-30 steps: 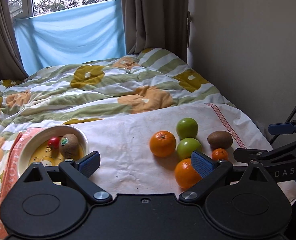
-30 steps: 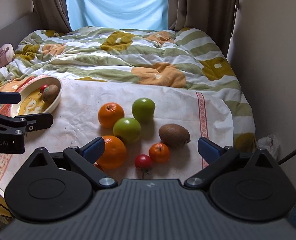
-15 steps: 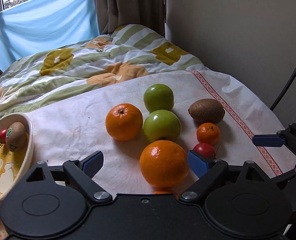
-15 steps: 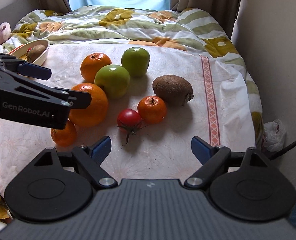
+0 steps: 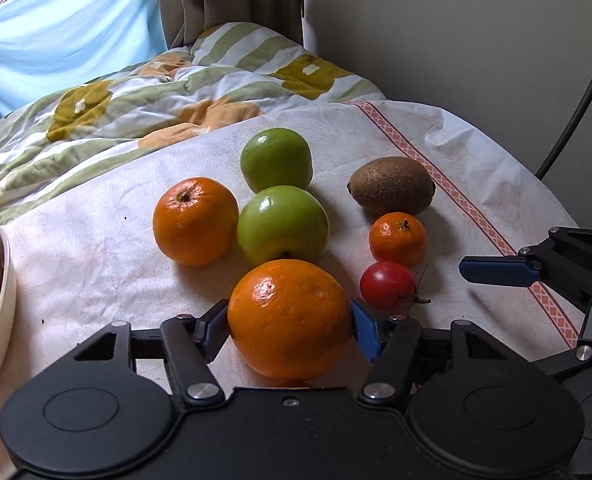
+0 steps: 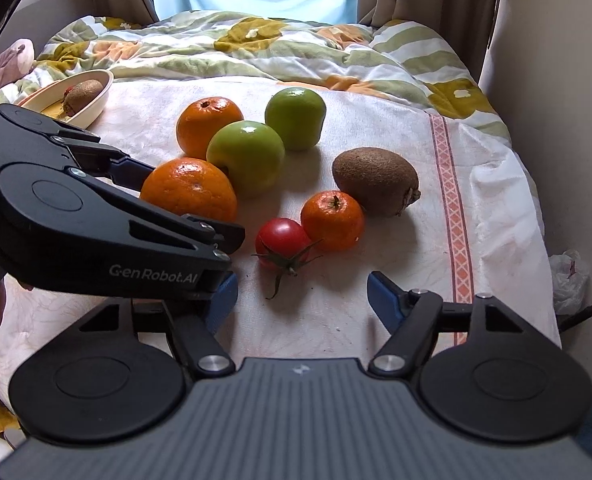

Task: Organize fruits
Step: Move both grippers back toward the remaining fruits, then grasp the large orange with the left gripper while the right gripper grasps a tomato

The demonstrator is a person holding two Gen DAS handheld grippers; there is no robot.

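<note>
While the scene is read from left to right, a cream ceramic bowl [image 6: 95,96] with a yellow printed inside is met first at the far left of the white cloth [image 5: 95,272]; a brown fuzzy kiwi [image 6: 83,91] is seen lying in it.

Next, the left gripper [image 5: 289,326] is found with its blue pads pressed against both flanks of a large round orange [image 5: 289,318], so its jaws are judged to be closed on that fruit, which rests on the cloth at the near edge of the pile. Just behind it a green apple [image 5: 283,224] is touching or nearly touching it, with a second orange [image 5: 195,220] to the left and a second green apple [image 5: 275,158] further back.

Further right, a small red tomato [image 6: 281,242], a small mandarin [image 6: 332,220] and a second brown kiwi [image 6: 376,180] are laid close together. The right gripper [image 6: 302,300] is held with its jaws apart and nothing between them, near the tomato.

A slip is judged possible: the orange is smooth and round, and it could roll out of the pads if lifted with a light squeeze. The apple behind could be nudged and set rolling toward the cloth's edge.

No real long axis is offered by the orange; which way its stem end points cannot be told.
</note>
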